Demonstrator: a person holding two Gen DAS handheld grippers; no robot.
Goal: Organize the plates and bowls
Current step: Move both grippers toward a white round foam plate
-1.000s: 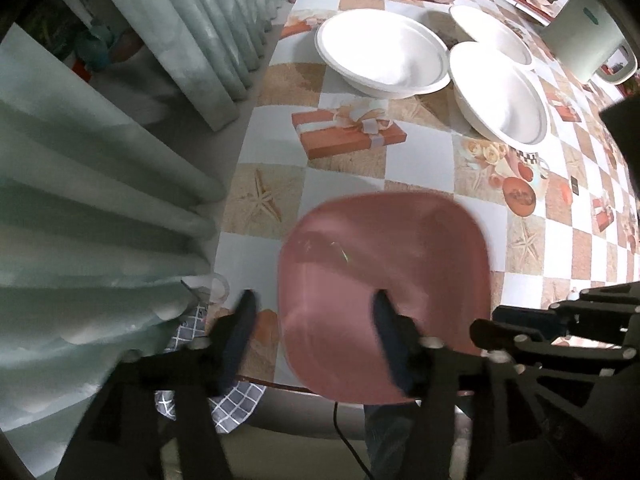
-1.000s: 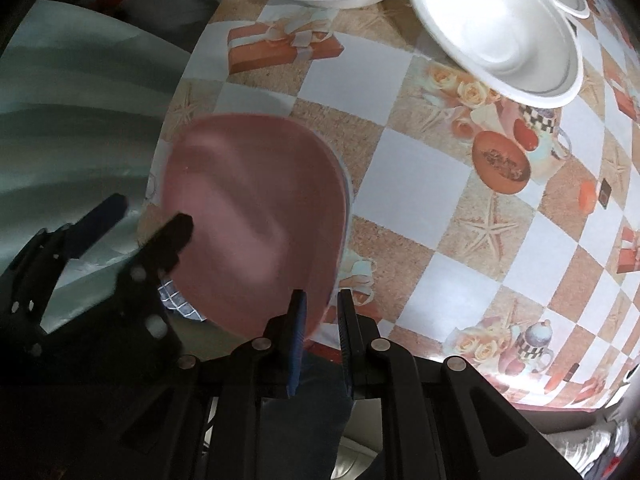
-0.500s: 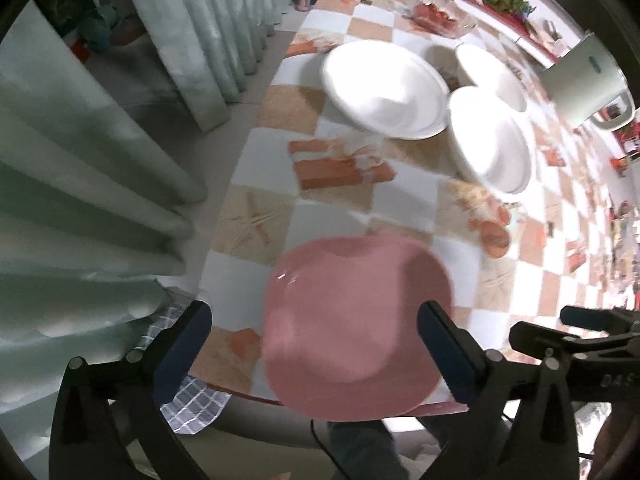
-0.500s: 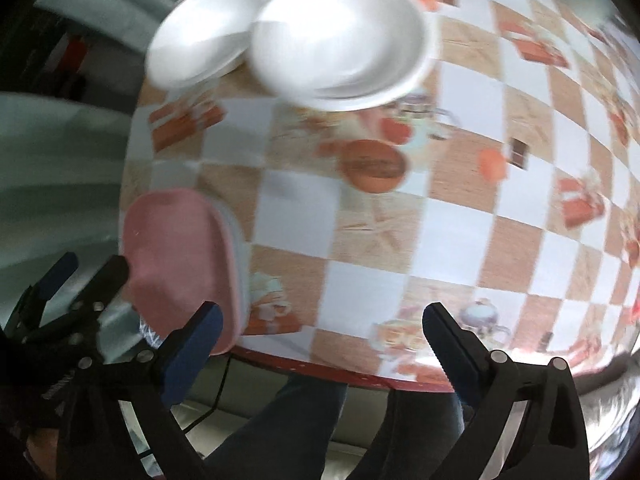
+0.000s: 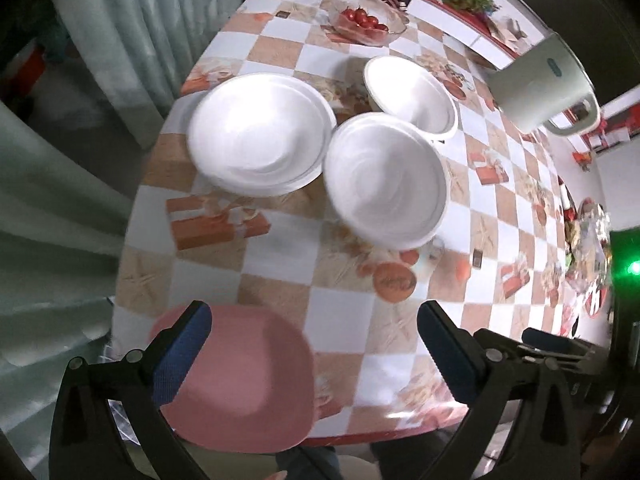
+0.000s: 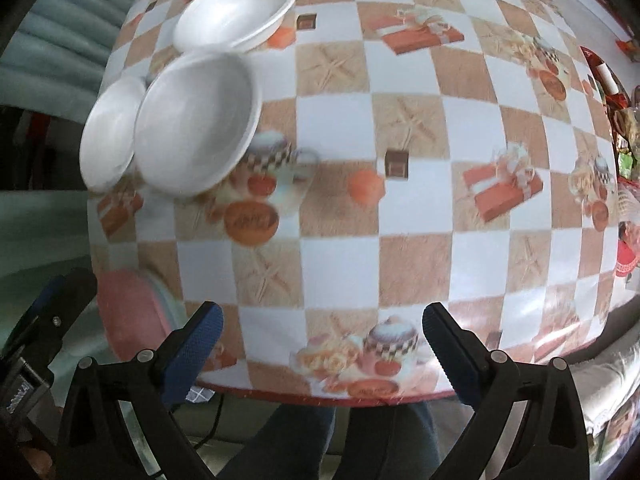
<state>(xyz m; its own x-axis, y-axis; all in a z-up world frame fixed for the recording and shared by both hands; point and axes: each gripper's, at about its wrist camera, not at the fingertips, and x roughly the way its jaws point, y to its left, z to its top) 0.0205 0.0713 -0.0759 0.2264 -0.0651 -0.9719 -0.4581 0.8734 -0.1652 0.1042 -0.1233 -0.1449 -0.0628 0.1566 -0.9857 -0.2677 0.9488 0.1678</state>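
A home dining room: patterned tablecloth, curtains, a dish of tomatoes.

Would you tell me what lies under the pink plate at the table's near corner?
In the right wrist view, pale rims of more plates peek out beneath the pink plate. How many are stacked is hidden.

A glass dish of red fruit sits at top centre; a pale jug upper right; curtains left.
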